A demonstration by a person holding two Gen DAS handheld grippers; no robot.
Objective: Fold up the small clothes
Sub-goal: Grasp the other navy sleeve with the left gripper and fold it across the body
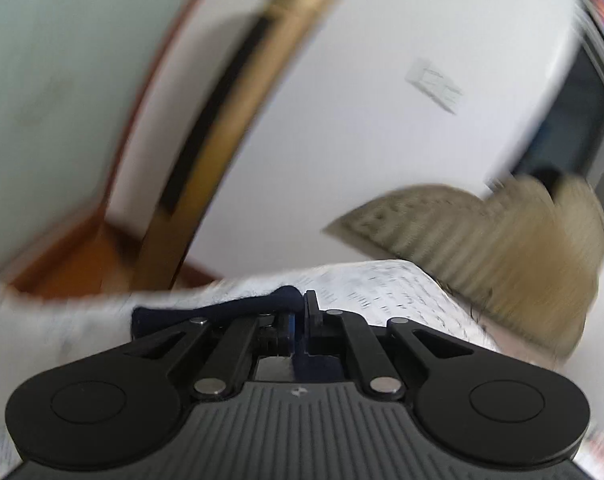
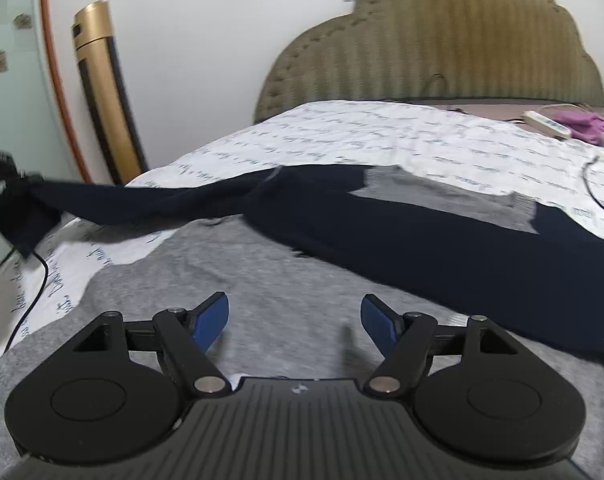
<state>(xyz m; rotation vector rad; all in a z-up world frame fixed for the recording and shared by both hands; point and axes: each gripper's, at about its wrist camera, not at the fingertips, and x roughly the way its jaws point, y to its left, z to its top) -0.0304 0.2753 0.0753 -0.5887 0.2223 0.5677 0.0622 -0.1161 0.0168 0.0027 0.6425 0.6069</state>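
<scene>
A small grey and navy garment lies spread on the bed in the right wrist view, its grey body (image 2: 262,272) nearest and a wide navy part (image 2: 421,240) across it. Its navy sleeve (image 2: 162,200) is stretched taut to the far left, where the left gripper (image 2: 2,196) pinches its end. In the blurred left wrist view, my left gripper (image 1: 300,304) is shut on that navy fabric (image 1: 238,308), lifted off the sheet. My right gripper (image 2: 294,316) is open just above the grey body, and nothing is between its blue pads (image 2: 212,320).
The white sheet with script print (image 2: 381,132) covers the bed, with a padded headboard (image 2: 441,40) behind. A power strip (image 2: 547,124) and a purple cloth (image 2: 589,124) lie at the far right. A black cable (image 2: 34,292) trails on the left. A gold tower unit (image 2: 102,92) stands by the wall.
</scene>
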